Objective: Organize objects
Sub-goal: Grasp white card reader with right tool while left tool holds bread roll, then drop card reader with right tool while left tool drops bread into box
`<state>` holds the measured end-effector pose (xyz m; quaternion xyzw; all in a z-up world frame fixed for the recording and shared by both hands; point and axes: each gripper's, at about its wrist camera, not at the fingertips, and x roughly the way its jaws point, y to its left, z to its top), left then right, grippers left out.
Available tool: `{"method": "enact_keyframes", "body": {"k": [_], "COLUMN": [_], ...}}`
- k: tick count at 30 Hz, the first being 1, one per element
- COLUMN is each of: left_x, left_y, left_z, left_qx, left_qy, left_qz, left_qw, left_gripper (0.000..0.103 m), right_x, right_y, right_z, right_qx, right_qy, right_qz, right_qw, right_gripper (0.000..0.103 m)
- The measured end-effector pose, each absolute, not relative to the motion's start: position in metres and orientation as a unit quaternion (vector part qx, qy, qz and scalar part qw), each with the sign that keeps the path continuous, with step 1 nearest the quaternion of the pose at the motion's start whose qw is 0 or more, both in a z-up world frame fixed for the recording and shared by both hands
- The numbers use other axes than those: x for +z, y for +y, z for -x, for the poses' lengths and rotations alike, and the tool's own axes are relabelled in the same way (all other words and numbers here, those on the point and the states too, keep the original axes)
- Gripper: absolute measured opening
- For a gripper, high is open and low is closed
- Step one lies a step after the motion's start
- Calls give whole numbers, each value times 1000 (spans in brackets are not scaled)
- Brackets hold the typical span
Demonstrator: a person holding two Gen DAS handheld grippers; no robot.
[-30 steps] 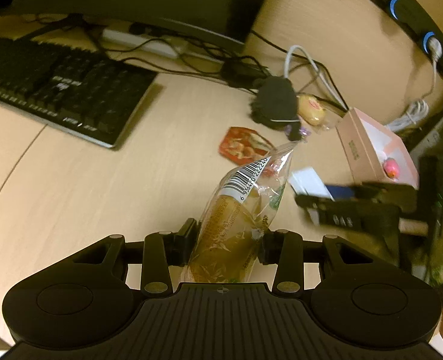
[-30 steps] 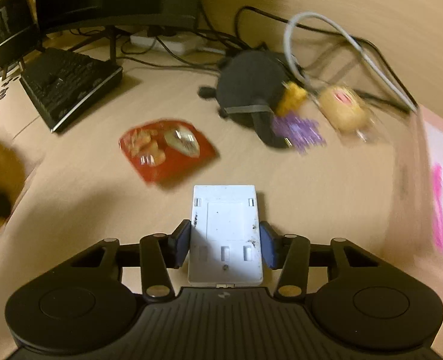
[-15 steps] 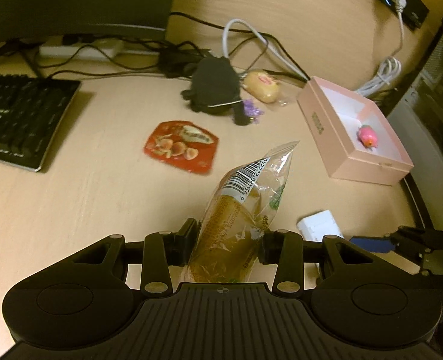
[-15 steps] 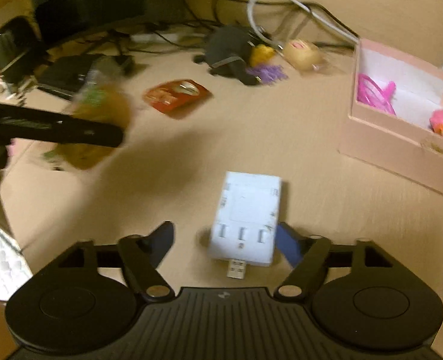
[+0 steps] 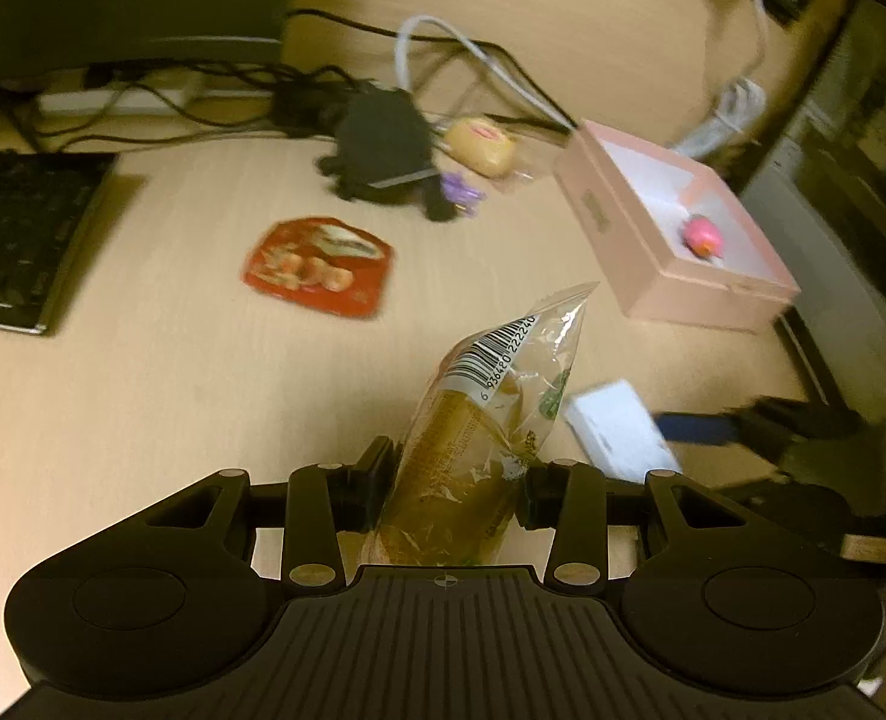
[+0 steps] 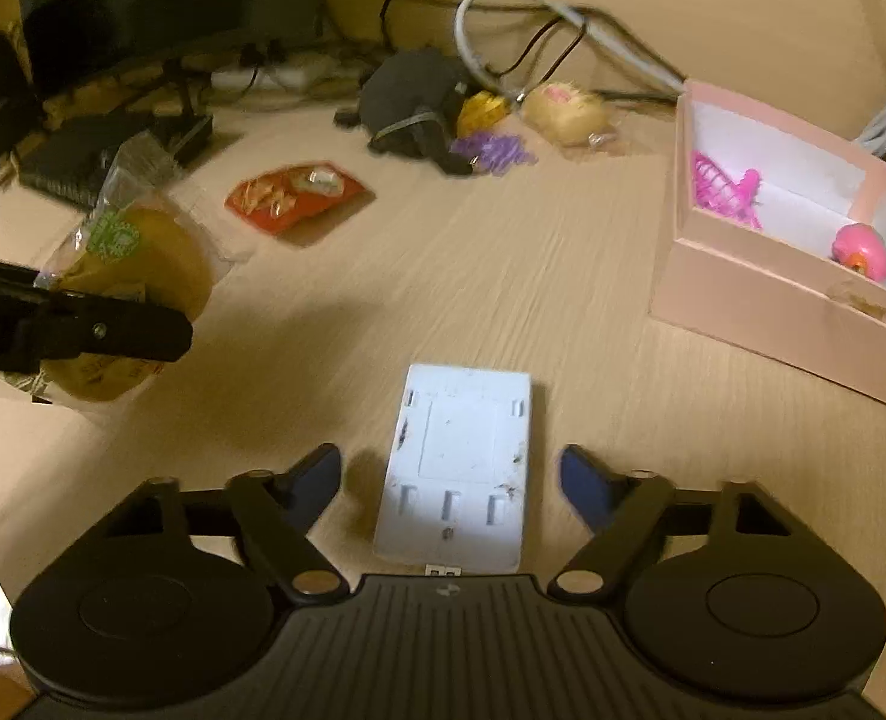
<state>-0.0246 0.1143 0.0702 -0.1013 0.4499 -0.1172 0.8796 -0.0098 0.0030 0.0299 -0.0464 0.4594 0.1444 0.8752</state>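
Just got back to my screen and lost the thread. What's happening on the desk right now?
The left tongs are shut on a bagged bread roll, held up over the desk. The right tongs are open around a white adapter that lies flat on the desk, not gripped. A pink box holding pink toys sits to the right; a red snack packet lies further back.

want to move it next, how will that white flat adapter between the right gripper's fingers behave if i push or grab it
The white adapter looks like a stiff plastic slab lying flat on the desk, so it should slide rather than roll or tip. Its smooth shell may be slippery. The open right gripper straddles it, fingers apart from its sides.
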Motion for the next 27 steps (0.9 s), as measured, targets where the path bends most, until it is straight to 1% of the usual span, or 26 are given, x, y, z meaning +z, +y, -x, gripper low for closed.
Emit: {"method": "enact_keyframes", "body": {"k": [1,2,3,8,16,21,23,27], "left_x": [68,67,66,63,74,99,112,136], "left_y": [112,110,107,88,45,13,-3,-36], "left_z": [25,25,25,26,17,-5,-19,-56], "left_qx": [-127,-136,-143,-164,-243,-264,-267,-264], "left_qy": [454,458,461,467,477,454,443,396], "left_qz": [103,103,101,72,45,52,40,16], "left_qw": [876,872,870,866,843,849,855,879], "left_gripper": [44,44,44,44,44,44,44,44], "right_x": [30,31,33,53,100,113,114,114], "right_y": [5,7,7,-11,-71,-105,-115,-138], "right_z": [11,12,12,27,65,88,96,107], "right_qx": [144,147,152,144,94,45,28,-7], "right_qy": [457,457,460,452,416,394,388,379], "right_qz": [58,68,73,57,7,-10,-23,-47], "right_qw": [876,875,872,879,904,918,921,924], "right_gripper": [58,49,48,48,48,48,48,48]}}
